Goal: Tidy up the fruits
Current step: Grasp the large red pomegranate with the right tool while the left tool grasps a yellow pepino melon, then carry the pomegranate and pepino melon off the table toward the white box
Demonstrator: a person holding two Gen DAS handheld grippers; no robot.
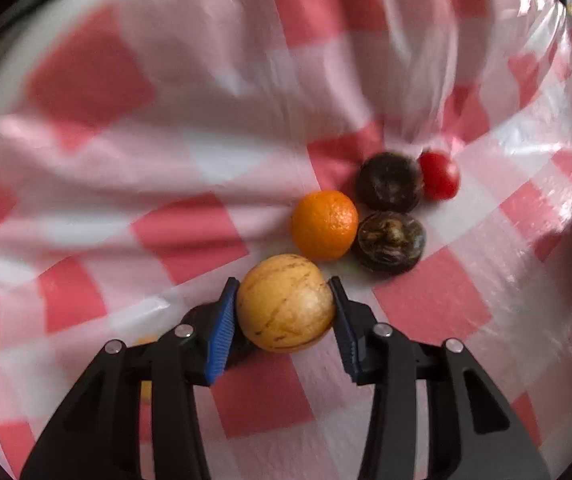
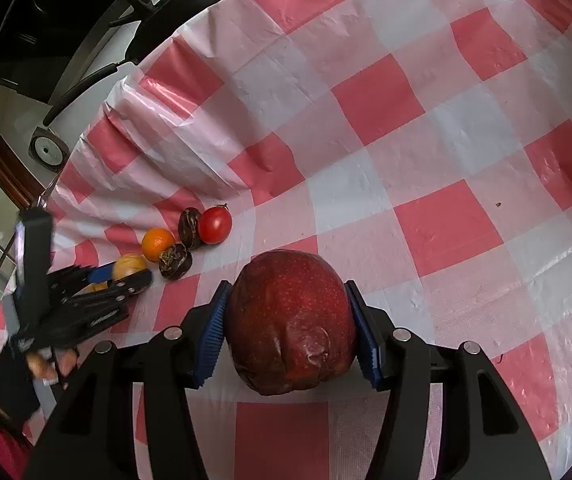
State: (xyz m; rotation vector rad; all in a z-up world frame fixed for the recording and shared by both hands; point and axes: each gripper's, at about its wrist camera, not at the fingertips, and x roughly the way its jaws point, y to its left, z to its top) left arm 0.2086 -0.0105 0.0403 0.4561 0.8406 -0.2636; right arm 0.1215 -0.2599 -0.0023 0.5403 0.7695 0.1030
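My left gripper (image 1: 283, 292) is shut on a round yellow fruit (image 1: 286, 304), with a blue pad against each side, low over the checked cloth. Just beyond it lie an orange (image 1: 324, 225), two dark brown fruits (image 1: 390, 182) (image 1: 391, 242) and a red tomato (image 1: 440, 176), all close together. My right gripper (image 2: 288, 284) is shut on a large dark red apple (image 2: 290, 320). In the right wrist view the left gripper (image 2: 125, 276) is at the left, by the same cluster: orange (image 2: 157, 244), tomato (image 2: 215, 224).
A pink and white checked tablecloth (image 2: 406, 140) covers the table and is bunched into folds near its left edge (image 2: 97, 152). Dark furniture (image 2: 85, 20) stands beyond that edge. A small yellowish thing (image 1: 145, 384) lies partly hidden under the left gripper.
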